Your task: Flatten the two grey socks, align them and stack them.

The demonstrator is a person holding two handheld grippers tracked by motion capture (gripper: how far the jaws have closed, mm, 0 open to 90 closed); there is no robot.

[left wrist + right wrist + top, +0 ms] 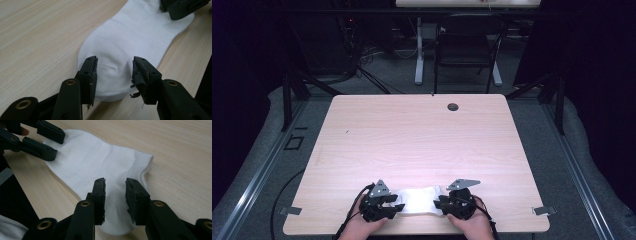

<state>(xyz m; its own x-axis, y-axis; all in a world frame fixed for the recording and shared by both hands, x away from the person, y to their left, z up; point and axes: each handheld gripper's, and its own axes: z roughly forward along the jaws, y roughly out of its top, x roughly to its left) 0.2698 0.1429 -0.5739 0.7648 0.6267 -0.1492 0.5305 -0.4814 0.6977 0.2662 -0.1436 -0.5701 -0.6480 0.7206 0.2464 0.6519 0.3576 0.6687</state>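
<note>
A white sock (419,199) lies flat on the wooden table (412,140), close to its front edge. My left gripper (394,206) is at the sock's left end. In the left gripper view its jaws stand apart over the rounded end of the sock (125,42), with a small crease of fabric between them, and my left gripper (115,65) is open. My right gripper (439,204) is at the other end. In the right gripper view its jaws straddle a wrinkle in the sock (100,162) with a clear gap, so my right gripper (115,185) is open too.
A dark round grommet (453,107) sits near the table's far edge. Beyond the table stand a black chair (467,50) and a white desk leg (418,55). Metal clips (291,210) (543,210) mark the front corners. A person's hands hold both grippers at the bottom edge.
</note>
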